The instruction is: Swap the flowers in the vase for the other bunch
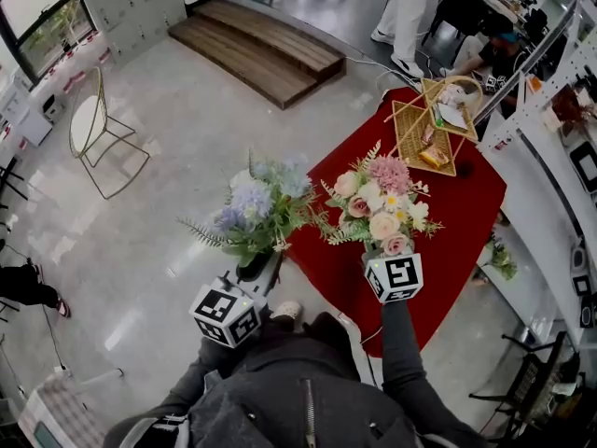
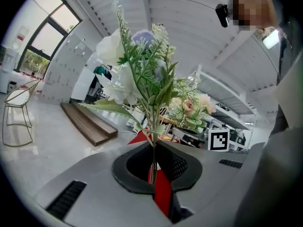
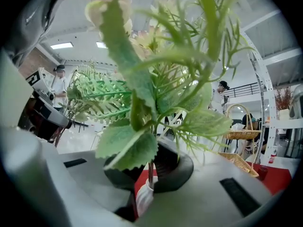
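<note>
wicker basket point(image 1: 405, 140) on red table point(image 1: 469, 215)

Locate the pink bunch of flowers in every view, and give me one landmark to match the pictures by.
Head view: the pink bunch stands right of centre, against the red cloth.
Left gripper view: small, right of centre, behind the blue bunch.
Right gripper view: it fills the picture, its stem shut in the jaws of the right gripper.
Shared landmark: the red cloth.

A red-draped desk point(image 1: 471, 217) carries wicker baskets point(image 1: 415, 138) at its far end, while a low wooden platform point(image 1: 256, 49) and a gold wire chair point(image 1: 98, 133) stand well apart on the pale floor point(image 1: 177, 185).
</note>
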A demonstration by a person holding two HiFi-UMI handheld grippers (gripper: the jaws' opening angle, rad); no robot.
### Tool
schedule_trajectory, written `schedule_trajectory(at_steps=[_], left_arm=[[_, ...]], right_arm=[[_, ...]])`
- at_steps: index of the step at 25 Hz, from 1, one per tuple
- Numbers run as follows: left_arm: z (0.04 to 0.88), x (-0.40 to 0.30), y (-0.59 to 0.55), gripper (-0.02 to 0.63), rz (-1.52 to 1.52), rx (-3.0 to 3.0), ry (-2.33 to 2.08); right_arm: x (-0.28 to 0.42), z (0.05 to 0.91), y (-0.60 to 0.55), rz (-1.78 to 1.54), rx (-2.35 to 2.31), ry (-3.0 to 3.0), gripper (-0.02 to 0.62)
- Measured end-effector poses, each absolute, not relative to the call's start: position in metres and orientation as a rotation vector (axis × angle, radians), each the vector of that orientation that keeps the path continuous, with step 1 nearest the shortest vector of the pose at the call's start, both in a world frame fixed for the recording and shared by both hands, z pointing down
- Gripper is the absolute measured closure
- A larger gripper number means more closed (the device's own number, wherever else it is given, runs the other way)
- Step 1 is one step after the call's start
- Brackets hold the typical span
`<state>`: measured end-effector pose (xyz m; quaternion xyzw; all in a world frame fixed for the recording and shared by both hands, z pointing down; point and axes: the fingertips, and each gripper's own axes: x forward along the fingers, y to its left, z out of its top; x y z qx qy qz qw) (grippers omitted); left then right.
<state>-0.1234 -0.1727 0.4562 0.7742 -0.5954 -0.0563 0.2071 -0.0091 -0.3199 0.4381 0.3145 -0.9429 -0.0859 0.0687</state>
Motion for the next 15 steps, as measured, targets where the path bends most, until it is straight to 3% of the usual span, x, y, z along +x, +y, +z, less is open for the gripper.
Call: schedule_trajectory(at_steps=[15], left_arm=[[0.456, -0.124, -0.164, 0.583, -0.186, 2.163, -1.625]], right_arm=[[-0.003, 0.385, -0.301, -0.304, 1.009, -2.898, 0.571]])
